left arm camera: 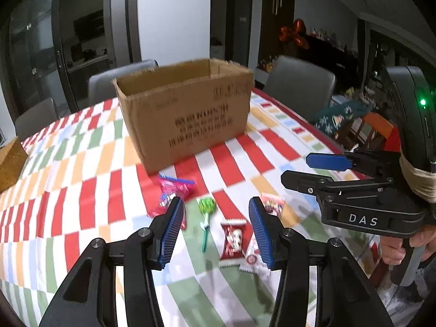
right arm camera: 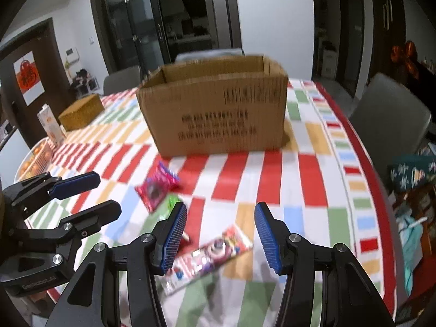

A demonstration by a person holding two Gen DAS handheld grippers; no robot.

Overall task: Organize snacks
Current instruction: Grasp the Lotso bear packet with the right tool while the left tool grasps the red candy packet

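Observation:
An open cardboard box (left arm camera: 185, 114) stands on the checked tablecloth, also in the right wrist view (right arm camera: 218, 109). In front of it lie a pink snack bag (left arm camera: 174, 190), a green lollipop (left arm camera: 207, 207), a red candy packet (left arm camera: 231, 239) and a small printed packet (left arm camera: 272, 204). My left gripper (left arm camera: 215, 231) is open and empty above the lollipop and red packet. My right gripper (right arm camera: 220, 239) is open and empty above a long printed snack packet (right arm camera: 209, 256); the pink bag (right arm camera: 156, 188) and the lollipop (right arm camera: 173, 201) lie just beyond. Each gripper also shows in the other's view, the right (left arm camera: 305, 171) and the left (right arm camera: 100, 193).
A woven box (right arm camera: 81, 114), a carton (right arm camera: 50, 125) and a bowl of oranges (right arm camera: 32, 160) stand at the table's far left. Grey chairs (left arm camera: 299, 87) surround the table. Bags and clutter (right arm camera: 414, 174) sit off the right edge.

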